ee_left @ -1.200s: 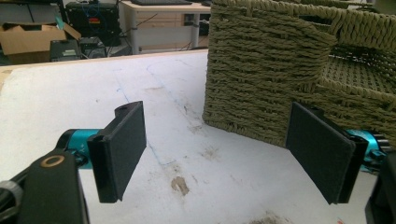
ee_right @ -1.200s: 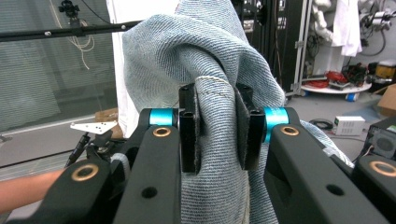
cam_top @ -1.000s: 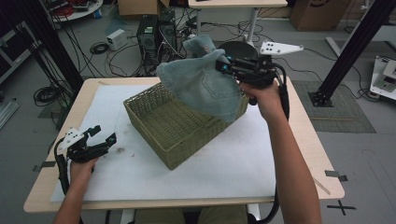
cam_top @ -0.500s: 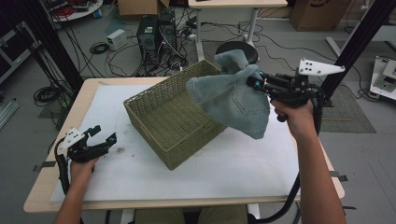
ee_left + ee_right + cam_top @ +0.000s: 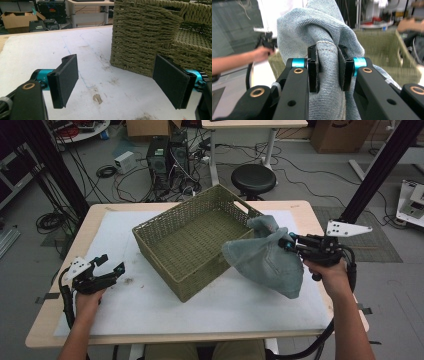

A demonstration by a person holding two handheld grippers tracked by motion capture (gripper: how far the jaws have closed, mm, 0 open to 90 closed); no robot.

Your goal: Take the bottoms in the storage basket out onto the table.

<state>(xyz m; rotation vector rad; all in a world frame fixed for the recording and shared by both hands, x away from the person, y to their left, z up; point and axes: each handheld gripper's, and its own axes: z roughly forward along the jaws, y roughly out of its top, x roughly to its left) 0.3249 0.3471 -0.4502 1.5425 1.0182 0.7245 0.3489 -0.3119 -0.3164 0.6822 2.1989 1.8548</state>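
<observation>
A light blue denim garment (image 5: 265, 257) hangs bunched in the air just right of the olive woven basket (image 5: 165, 227), over the table's right side. My right gripper (image 5: 287, 242) is shut on a fold of it; in the right gripper view the denim garment (image 5: 322, 32) is pinched between both jaws of that gripper (image 5: 327, 67). My left gripper (image 5: 114, 265) rests open near the table's front left, pointing at the basket. In the left gripper view that gripper (image 5: 117, 82) has nothing between its wide-apart jaws, and the basket (image 5: 142, 37) corner stands just ahead.
The basket sits turned at an angle on a white mat (image 5: 150, 305) covering the wooden table (image 5: 45, 330). A black stool (image 5: 253, 178), a computer tower (image 5: 167, 157) and cables lie on the floor beyond the far edge.
My right gripper has carried the denim garment out of the basket, rightward and down toward the table's near right side. The left gripper has stayed put.
</observation>
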